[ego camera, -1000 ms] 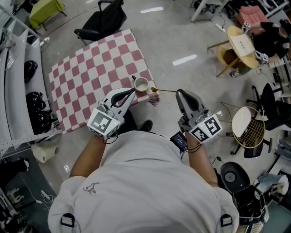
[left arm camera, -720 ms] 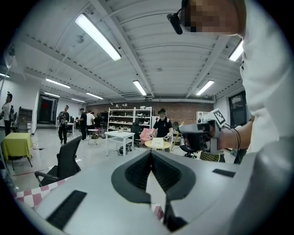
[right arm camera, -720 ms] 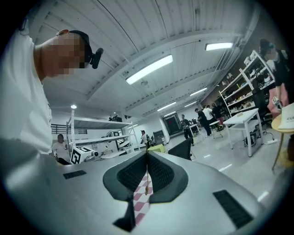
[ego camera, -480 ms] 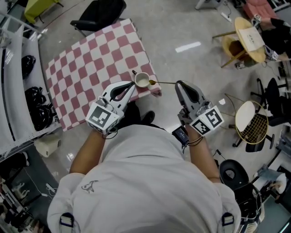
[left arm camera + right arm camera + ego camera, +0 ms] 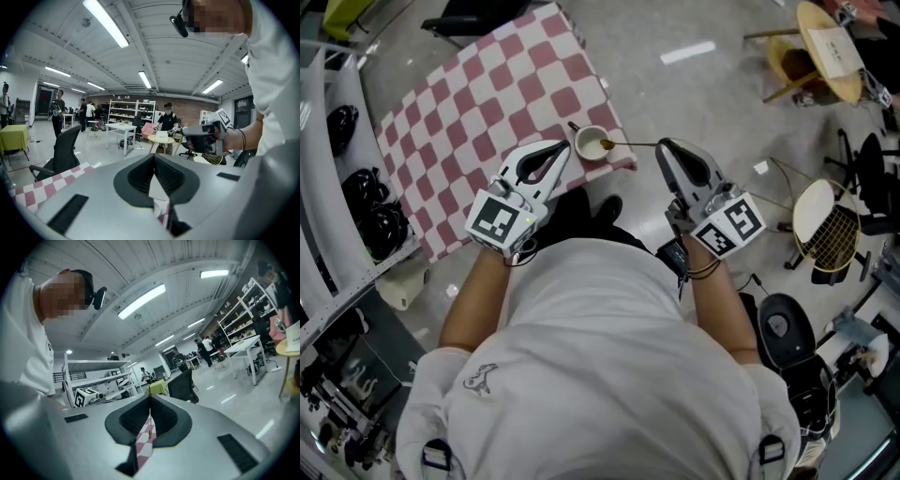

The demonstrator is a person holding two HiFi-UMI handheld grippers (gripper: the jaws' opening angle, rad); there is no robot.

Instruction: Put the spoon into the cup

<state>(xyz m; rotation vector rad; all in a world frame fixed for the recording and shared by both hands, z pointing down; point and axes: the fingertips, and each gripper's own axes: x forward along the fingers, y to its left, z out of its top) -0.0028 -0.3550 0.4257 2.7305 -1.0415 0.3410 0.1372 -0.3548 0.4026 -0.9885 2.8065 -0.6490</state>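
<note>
The left gripper [image 5: 567, 148] has its fingers pinched on one wall of the cup [image 5: 592, 143]. The cup sits just ahead of their tips, over the edge of the checked cloth [image 5: 469, 112]. The right gripper [image 5: 660, 143] has its fingers pressed together on the tail of the spoon [image 5: 630, 145]. The thin handle runs straight out ahead of them, and the bowl reaches the cup's rim on their side. Whether it has dipped inside I cannot tell.

The spoon looks like light, stiff, slick metal, so a hold this far back may let it swivel. A grip flat across the handle suits it best. The cup looks like small, hard ceramic: light, breakable, and apt to tilt when pinched by one wall.
</note>
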